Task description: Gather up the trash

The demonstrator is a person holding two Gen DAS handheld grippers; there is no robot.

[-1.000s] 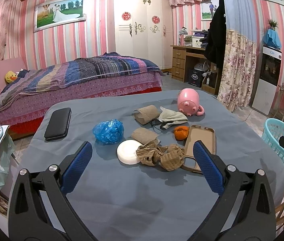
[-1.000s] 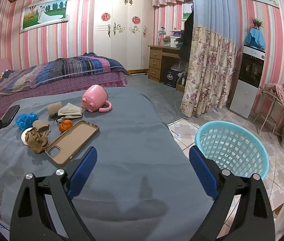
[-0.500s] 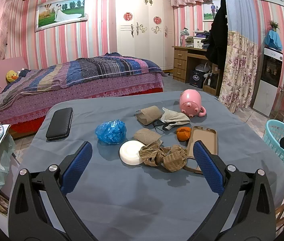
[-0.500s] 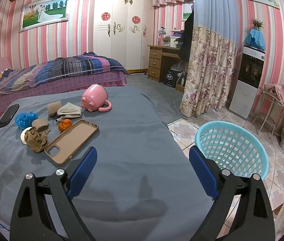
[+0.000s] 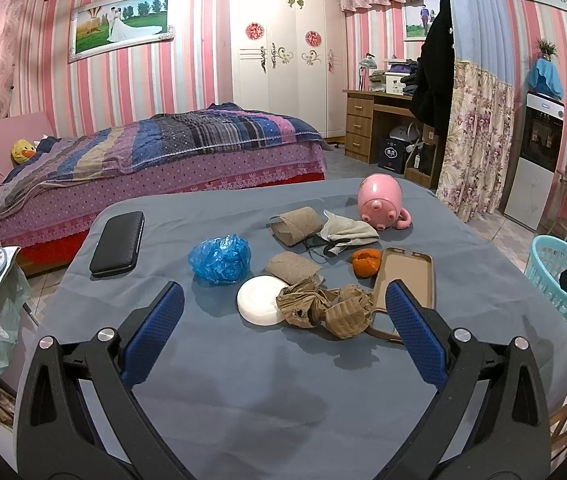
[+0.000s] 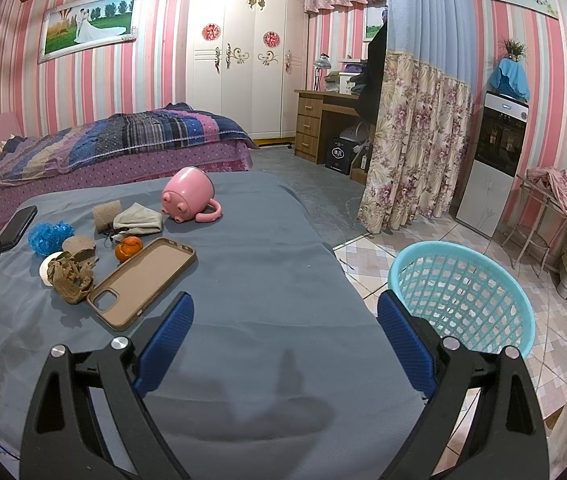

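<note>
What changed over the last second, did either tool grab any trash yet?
Nothing was grabbed. The left tool eased slightly forward toward the crumpled brown paper, so the clutter sits a little lower in its view. The right tool barely moved, open over the grey cloth beside the blue basket. Both stay open and empty; every item lies where it was.

Pink mug (image 5: 379, 203) on side; phone case (image 5: 405, 276); black case (image 5: 118, 243).
</note>
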